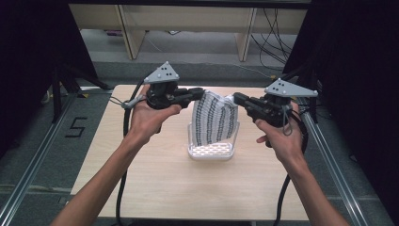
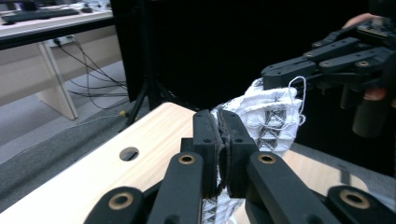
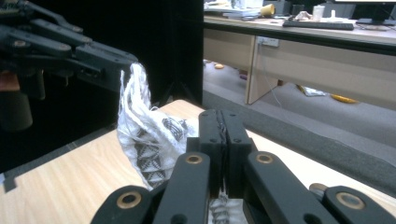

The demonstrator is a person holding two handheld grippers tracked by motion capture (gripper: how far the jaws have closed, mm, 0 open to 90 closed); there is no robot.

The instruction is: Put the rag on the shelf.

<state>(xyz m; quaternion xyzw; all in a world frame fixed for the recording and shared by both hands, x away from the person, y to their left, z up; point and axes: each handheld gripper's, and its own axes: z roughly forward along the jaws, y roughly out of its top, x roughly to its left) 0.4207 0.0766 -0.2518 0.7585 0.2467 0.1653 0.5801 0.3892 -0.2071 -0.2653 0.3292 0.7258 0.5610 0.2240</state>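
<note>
your left hand-held gripper (image 1: 200,92) and right hand-held gripper (image 1: 236,98) each clench a top corner of the patterned white cloth (image 1: 214,118), which hangs between them over the white basket (image 1: 211,151) on the counter (image 1: 160,179).

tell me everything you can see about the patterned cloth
The patterned cloth is white fabric with rows of small black motifs, knitted or woven by its look. It hangs in the air, pinched at its top corners by the left gripper and the right gripper, both shut on it. Its lower end drops into the white perforated basket on the table.
</note>
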